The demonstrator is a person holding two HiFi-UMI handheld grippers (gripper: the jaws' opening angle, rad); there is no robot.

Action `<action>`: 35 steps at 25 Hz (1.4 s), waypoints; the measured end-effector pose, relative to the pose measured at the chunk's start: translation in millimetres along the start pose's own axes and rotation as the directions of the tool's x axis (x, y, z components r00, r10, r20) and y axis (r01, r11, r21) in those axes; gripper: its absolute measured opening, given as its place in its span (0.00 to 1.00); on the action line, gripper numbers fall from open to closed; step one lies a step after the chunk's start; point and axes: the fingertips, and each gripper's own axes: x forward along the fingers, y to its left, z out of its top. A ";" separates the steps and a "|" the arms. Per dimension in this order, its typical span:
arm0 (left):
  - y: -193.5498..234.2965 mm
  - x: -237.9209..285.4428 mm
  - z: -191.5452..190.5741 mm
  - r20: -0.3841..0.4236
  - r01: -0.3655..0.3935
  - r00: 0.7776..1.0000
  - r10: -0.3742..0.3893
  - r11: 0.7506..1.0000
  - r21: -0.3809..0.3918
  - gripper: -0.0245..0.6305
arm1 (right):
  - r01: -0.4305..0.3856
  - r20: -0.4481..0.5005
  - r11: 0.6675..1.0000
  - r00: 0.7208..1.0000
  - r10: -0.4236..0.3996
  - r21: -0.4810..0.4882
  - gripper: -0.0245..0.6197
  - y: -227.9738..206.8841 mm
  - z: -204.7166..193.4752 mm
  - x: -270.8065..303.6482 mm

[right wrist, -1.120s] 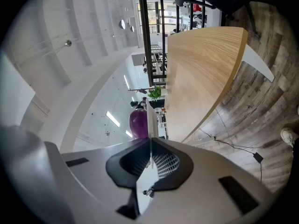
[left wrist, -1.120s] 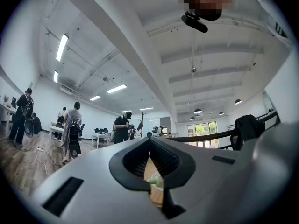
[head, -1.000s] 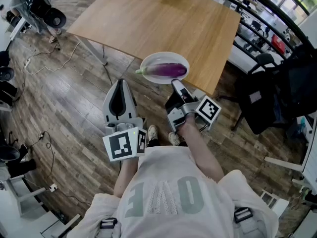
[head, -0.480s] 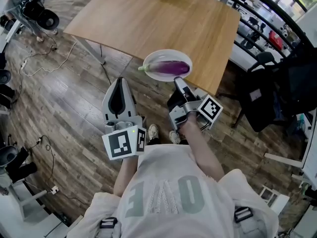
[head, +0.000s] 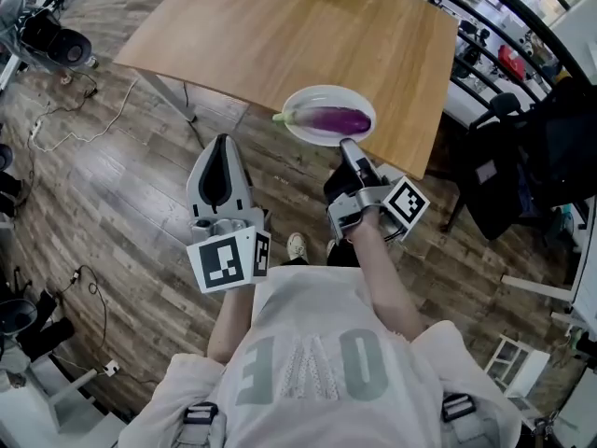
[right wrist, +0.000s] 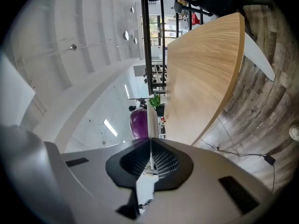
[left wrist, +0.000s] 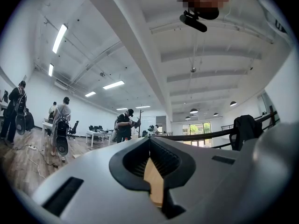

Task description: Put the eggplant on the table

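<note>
Carrying step, by the look of it. Right tool clamped on near rim of white plate. Purple eggplant lying lengthwise on plate, green stem end to the left. Plate at near edge of wooden table, partly over it. Resting on it or held clear: can't tell from head view. Left tool closed, nothing between jaws, short of table's near edge, over wood floor.

Next, prob.: bring plate fully over table w/ right tool held level so eggplant doesn't roll, then set down. After that, either leave eggplant on plate or lift it off w/ left tool onto bare tabletop. Plenty of free tabletop beyond plate.

View diffs:
- **Head view:** shows plate vs. table edge and both tools at once.
- **Right gripper view:** alone shows the grip, w/ thin white rim edge-on between pads and eggplant just beyond. Also shows potted plant at table's far end.
- **Left gripper view:** adds only a tan strip of table through the pad gap, plus people standing well beyond table. No eggplant there.
</note>
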 end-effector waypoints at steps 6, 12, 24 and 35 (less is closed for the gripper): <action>12.6 27.2 -12.8 -0.022 -0.028 0.999 0.028 1.000 -0.009 0.05 | 0.001 -0.010 1.000 1.000 -0.001 -0.003 0.08 2.5 8.2 14.8; 8.3 53.0 -28.1 -0.041 -0.057 0.997 0.058 0.998 0.017 0.05 | -0.007 -0.089 0.996 0.996 -0.001 -0.090 0.08 1.5 25.6 49.4; -0.5 125.9 -28.5 -0.022 -0.088 0.996 0.089 0.996 0.034 0.05 | -0.024 -0.168 0.998 0.986 0.013 -0.064 0.08 0.8 59.0 131.9; -13.9 175.2 -13.5 -0.035 -0.139 0.989 0.141 0.988 0.069 0.05 | -0.027 -0.247 0.998 0.969 0.010 -0.063 0.08 15.3 86.6 189.0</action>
